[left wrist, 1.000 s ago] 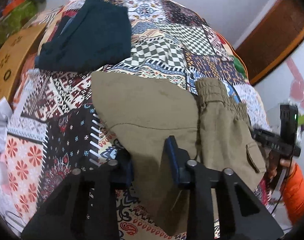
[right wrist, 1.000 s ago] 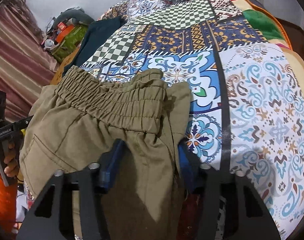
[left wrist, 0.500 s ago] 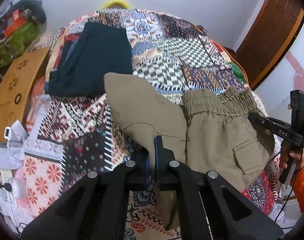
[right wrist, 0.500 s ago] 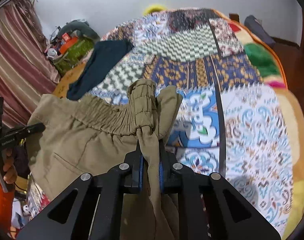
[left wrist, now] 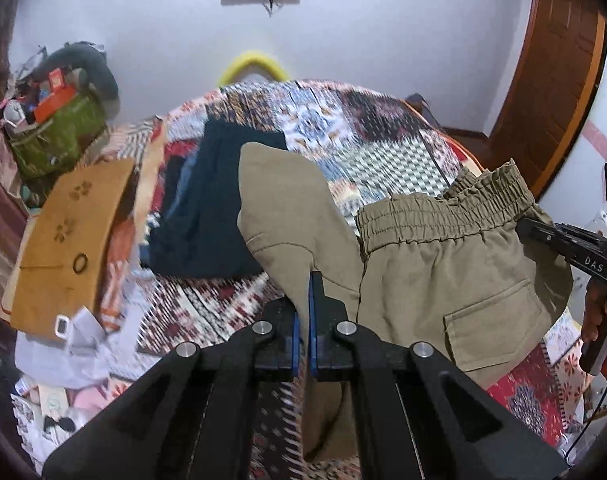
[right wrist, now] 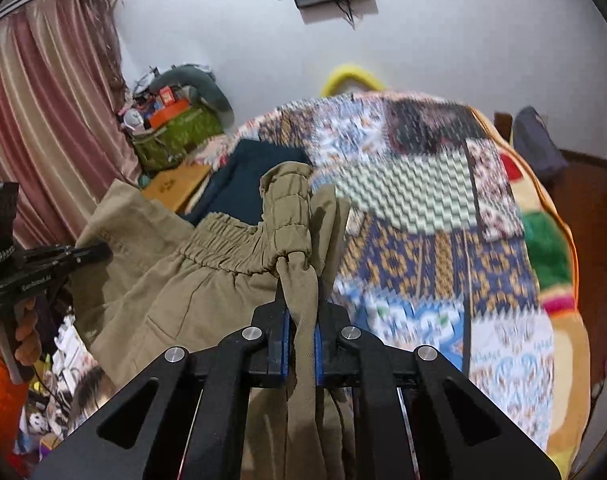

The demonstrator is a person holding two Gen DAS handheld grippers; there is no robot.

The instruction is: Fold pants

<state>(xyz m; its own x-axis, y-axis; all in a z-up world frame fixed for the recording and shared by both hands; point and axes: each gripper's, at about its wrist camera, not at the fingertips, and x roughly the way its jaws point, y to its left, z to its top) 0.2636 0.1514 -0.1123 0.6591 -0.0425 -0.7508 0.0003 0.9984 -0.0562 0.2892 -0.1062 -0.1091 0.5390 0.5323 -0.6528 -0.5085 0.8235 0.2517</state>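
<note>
The olive-khaki pants (left wrist: 443,264) hang in the air above the patchwork bed, held between both grippers. My left gripper (left wrist: 303,300) is shut on the leg end, which sticks up past the fingers. My right gripper (right wrist: 301,300) is shut on the elastic waistband (right wrist: 287,208), bunched between its blue pads. The right gripper also shows in the left wrist view (left wrist: 559,244) at the waistband's right end; the left gripper shows in the right wrist view (right wrist: 83,256) at far left. A cargo pocket (left wrist: 491,320) faces the left camera.
A patchwork quilt (right wrist: 423,208) covers the bed. Dark navy folded clothes (left wrist: 207,208) lie on it at back left. A tan board (left wrist: 67,236) and green bag (left wrist: 59,136) stand left of the bed. A wooden door (left wrist: 559,92) is right.
Both grippers closed on the pants about half a second ago and have since lifted them off the quilt; the cameras now tilt up toward the wall.
</note>
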